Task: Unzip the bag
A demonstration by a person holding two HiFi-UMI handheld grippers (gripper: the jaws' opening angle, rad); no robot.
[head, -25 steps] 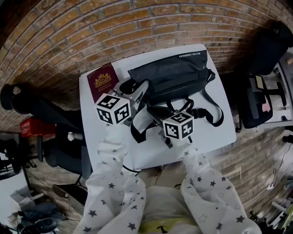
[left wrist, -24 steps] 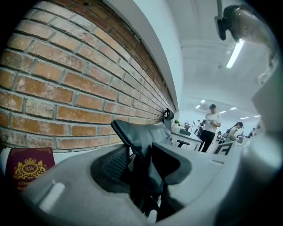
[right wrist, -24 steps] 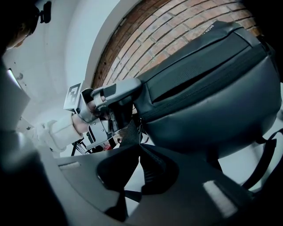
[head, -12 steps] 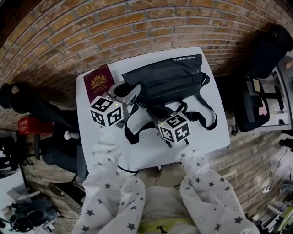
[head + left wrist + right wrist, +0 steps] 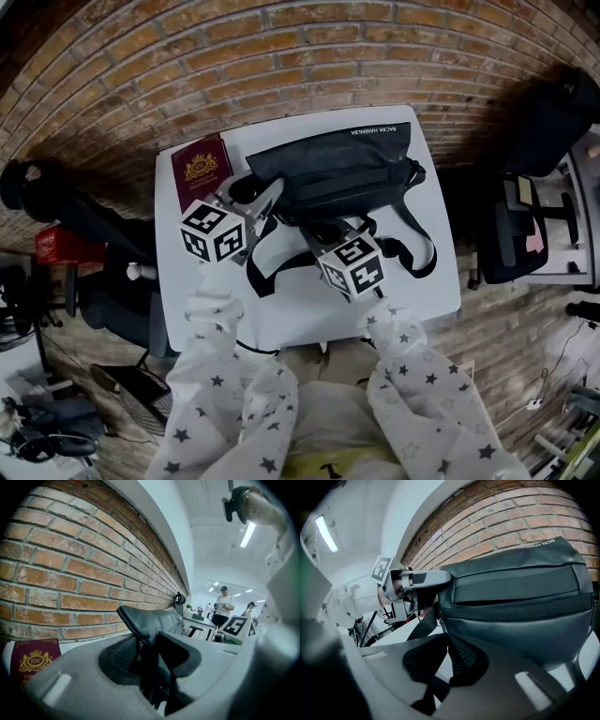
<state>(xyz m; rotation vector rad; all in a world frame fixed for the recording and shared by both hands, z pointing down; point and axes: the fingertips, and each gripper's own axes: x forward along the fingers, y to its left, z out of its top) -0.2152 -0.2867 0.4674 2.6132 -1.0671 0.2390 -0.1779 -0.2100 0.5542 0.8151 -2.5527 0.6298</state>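
White table (image 5: 412,281) set against brick. Black bag (image 5: 337,169) laid across the far half, its strap (image 5: 249,277) looped out toward the near edge. Maroon booklet (image 5: 200,172) with gold crest laid flat at the far-left corner, just beside the bag.

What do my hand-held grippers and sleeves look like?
The left hand-held gripper and right hand-held gripper are grey plastic with dark ribbed pads, each carrying a white cube of black square markers. Sleeves are white with dark stars. Left jaws have just been closing on the bag.
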